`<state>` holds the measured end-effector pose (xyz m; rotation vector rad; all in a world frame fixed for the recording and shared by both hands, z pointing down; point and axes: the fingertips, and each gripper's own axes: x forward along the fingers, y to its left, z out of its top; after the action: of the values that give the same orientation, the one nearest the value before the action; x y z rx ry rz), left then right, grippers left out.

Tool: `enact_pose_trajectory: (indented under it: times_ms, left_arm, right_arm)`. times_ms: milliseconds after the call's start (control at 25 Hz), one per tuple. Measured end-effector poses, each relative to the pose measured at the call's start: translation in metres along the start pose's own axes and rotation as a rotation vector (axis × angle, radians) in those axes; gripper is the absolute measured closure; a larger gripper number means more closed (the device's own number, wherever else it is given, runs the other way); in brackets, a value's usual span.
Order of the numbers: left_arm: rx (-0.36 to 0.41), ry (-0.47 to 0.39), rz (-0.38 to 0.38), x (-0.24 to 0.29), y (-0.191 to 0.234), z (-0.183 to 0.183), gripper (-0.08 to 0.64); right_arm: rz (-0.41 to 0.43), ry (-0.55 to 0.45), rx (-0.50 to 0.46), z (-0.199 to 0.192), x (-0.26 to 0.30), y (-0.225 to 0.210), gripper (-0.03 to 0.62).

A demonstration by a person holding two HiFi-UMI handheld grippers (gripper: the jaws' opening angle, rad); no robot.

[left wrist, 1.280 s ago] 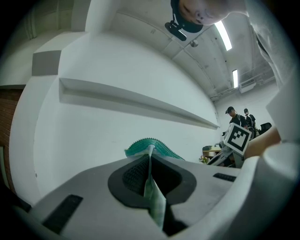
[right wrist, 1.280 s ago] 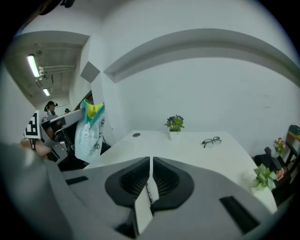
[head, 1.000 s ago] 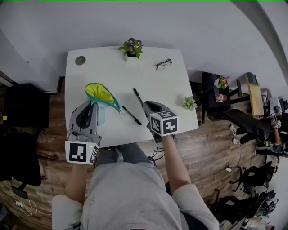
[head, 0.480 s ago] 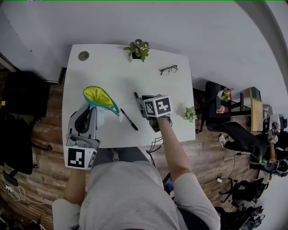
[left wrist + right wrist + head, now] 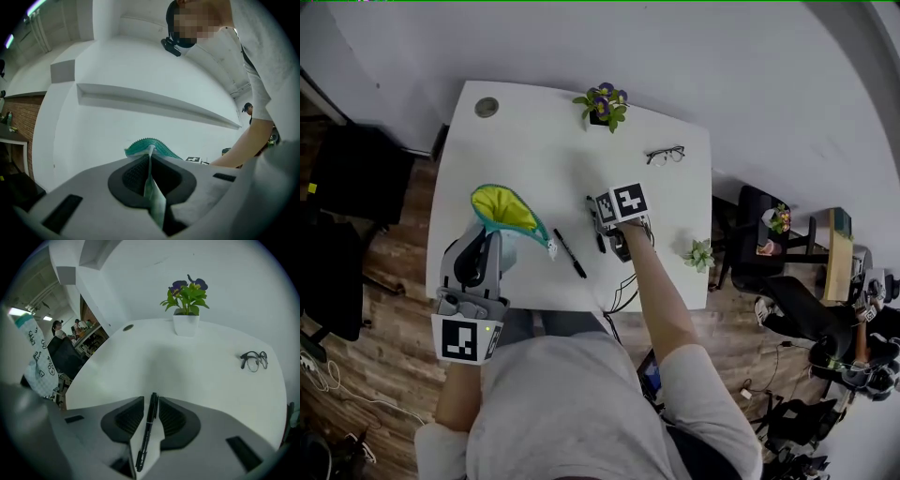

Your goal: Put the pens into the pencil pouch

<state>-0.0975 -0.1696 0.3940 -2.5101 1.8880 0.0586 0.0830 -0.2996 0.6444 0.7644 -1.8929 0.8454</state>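
White table (image 5: 534, 141) over a wood plank floor, plain grey wall behind.

Nearest the person, the left gripper (image 5: 150, 159) is at the table's near left. Its jaws are clamped flat on the pencil pouch (image 5: 508, 208), gripping the fabric edge just below the teal zipper. The pouch is held up with its mouth gaping toward the far side. Yellow lining shows and no pen is visible inside.

A bit farther right, the left pen (image 5: 570, 253) lies loose on the table, just beside the pouch, untouched.

Next to it, the right gripper (image 5: 151, 416) points steeply down at the table. Its jaws are narrowly apart and straddle the right pen (image 5: 149, 427). That pen lies flat and runs along the gap. The pads don't look pressed on it yet.

Progress: looks like the start. The pouch is held ready, zero pens are in, and both are left to do. The right pen needs clamping, lifting and carrying left into the mouth, then the left pen.

Far side: glasses (image 5: 665, 155) at far right, and a white pot with a purple-flowered plant (image 5: 605, 101) at the far edge.
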Motion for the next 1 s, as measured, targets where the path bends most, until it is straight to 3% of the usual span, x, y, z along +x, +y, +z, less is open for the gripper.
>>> enact_pose_trajectory:
  times_ms: [280, 560, 720, 1000]
  left_arm:
    - [0.003, 0.008, 0.052, -0.008, 0.004, -0.002, 0.526]
    - [0.007, 0.011, 0.065, -0.009, 0.005, -0.002, 0.526]
    - [0.013, 0.005, 0.051, -0.008, 0.005, 0.0, 0.526]
    - [0.01, -0.014, -0.016, 0.003, 0.002, 0.007, 0.526]
  right_arm:
    - [-0.039, 0.066, -0.053, 0.001, 0.014, -0.008, 0.503]
    - [-0.081, 0.057, -0.083, 0.001, 0.013, -0.008, 0.52]
    - [-0.07, -0.044, -0.053, 0.008, 0.002, -0.001, 0.52]
    - [-0.037, -0.327, 0.007, 0.036, -0.05, 0.023, 0.522]
